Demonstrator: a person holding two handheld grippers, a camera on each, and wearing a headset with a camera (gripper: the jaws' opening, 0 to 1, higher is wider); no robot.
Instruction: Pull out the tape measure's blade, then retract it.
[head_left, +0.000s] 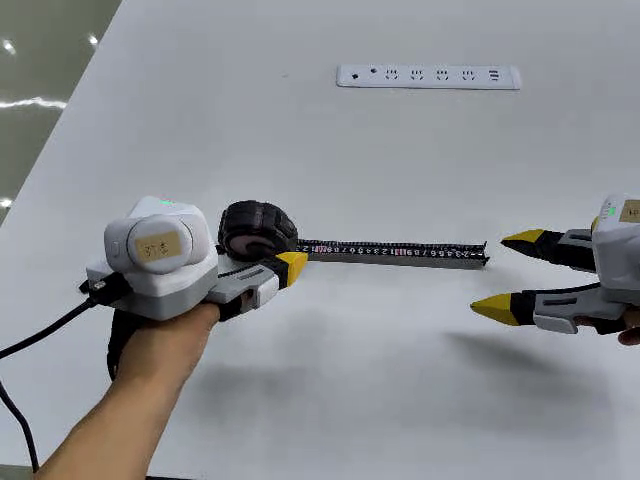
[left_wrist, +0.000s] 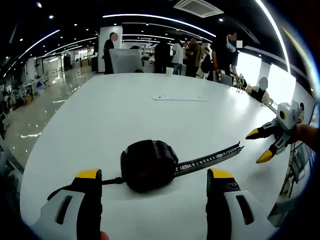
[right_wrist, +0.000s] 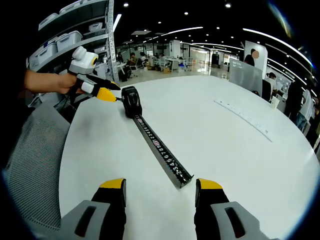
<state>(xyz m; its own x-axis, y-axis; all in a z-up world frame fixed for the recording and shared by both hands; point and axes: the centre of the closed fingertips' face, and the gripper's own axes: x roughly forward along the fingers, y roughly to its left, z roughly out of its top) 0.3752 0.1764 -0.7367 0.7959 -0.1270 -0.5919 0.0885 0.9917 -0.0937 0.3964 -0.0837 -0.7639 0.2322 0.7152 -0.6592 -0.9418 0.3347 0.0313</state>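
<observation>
A black tape measure (head_left: 258, 230) lies on a white table (head_left: 300, 400) with its blade (head_left: 400, 250) drawn out flat toward the right gripper (head_left: 507, 273). That gripper's yellow-tipped jaws stand wide apart just beyond the blade's end and hold nothing. The left gripper (left_wrist: 154, 174), held in a person's hand (head_left: 165, 335), has its jaws spread wide on either side of the case; whether they touch it cannot be told. A white power strip (head_left: 428, 76) lies farther back on the table, well apart from the tape.
</observation>
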